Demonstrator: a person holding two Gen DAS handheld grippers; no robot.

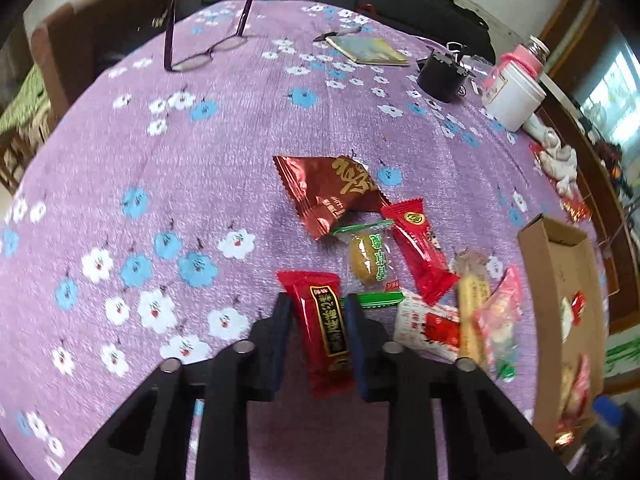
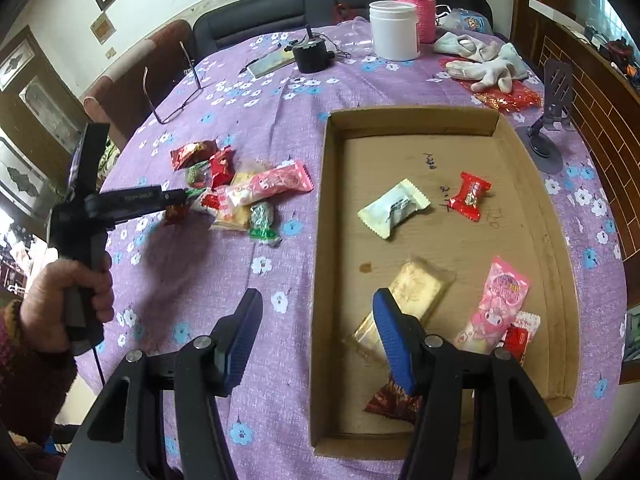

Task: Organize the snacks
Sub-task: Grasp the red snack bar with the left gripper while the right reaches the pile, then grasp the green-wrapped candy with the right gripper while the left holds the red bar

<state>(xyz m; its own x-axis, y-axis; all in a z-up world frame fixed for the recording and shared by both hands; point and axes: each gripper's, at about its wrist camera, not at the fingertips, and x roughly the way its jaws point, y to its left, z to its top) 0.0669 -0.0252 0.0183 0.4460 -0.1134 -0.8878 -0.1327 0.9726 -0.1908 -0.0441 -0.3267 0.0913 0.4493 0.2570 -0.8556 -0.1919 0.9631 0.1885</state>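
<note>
- On the desk (image 1: 240,128), the left claw (image 1: 318,320) is clamping a red snack (image 1: 324,332) near the pile (image 2: 240,196).
- The right claw (image 2: 316,328) is hanging apart, empty, over the box (image 2: 528,208) edge.

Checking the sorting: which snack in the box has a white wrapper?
The white-wrapped snack lying mid-box in the cardboard box; its neighbours are red, pink or golden.

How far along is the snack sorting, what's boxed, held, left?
Done: about six packets already lie in the cardboard box. In hand: the left gripper is shut on a red snack packet at the edge of the pile. The right gripper is open and empty, over the box's near edge. Left: the pile of wrapped snacks on the purple tablecloth, roughly seven more.
</note>
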